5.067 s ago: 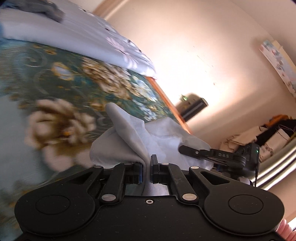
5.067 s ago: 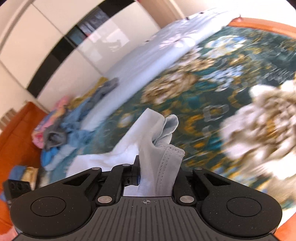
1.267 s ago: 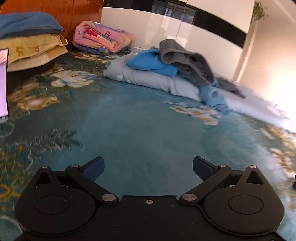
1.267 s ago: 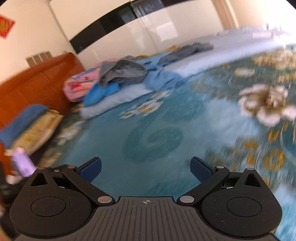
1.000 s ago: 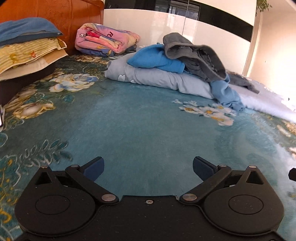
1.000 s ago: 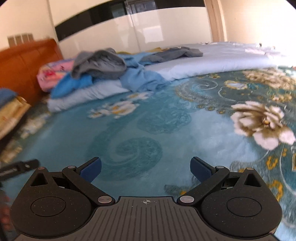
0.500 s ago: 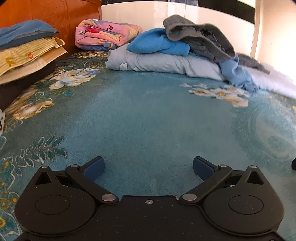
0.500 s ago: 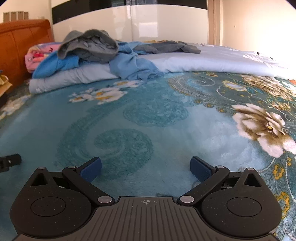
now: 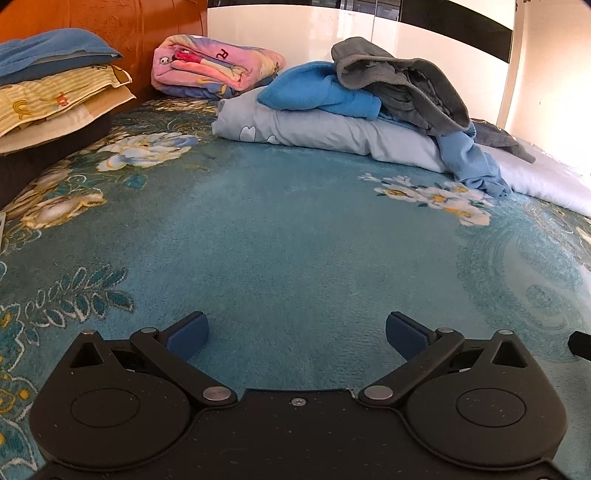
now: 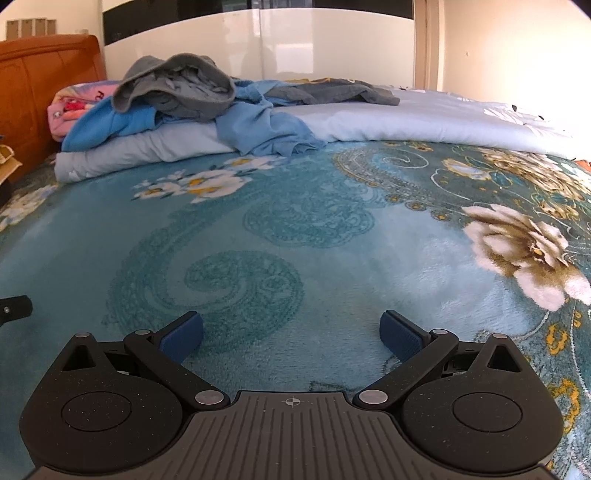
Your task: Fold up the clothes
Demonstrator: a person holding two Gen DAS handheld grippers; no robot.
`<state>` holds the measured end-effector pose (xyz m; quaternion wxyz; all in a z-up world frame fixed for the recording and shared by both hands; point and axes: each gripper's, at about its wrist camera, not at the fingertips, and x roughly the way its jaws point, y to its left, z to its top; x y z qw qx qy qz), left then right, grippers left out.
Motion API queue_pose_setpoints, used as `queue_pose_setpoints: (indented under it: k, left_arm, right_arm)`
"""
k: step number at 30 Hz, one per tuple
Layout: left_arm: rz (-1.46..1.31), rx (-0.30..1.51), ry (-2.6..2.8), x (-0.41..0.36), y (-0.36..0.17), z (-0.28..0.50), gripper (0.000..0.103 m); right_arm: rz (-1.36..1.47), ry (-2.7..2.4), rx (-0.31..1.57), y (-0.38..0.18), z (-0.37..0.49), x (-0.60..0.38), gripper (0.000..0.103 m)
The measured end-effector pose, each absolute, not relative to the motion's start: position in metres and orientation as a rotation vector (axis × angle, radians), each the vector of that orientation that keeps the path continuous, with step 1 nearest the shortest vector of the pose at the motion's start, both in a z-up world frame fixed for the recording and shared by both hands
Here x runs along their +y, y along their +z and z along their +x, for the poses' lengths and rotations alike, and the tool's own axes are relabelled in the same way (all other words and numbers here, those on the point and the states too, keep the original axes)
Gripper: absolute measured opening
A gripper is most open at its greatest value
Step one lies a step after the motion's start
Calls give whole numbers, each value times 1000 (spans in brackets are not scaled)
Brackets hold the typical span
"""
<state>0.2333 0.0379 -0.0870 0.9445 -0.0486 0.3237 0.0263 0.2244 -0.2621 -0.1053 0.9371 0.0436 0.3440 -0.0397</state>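
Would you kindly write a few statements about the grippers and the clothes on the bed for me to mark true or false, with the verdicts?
1. Both the left gripper and the right gripper are open and empty. True.
2. The grey garment lies on top of the pile. True.
3. The pink blanket is spread flat across the teal bedspread. False: it sits folded by the headboard.
4. The left gripper grips the light blue garment. False: that garment hangs off the pale duvet, far from the gripper.
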Motion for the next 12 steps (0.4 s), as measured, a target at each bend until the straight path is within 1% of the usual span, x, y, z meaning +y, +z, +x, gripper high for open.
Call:
queue_pose_setpoints:
  k: [6, 12]
  left_arm:
    - [-31, 671, 74, 27, -88, 234, 102]
    - [-33, 675, 74, 29, -89, 234, 102]
  right_arm:
    - [88, -81, 703, -106, 225, -263, 103]
    - [90, -80, 699, -106, 224, -262, 103]
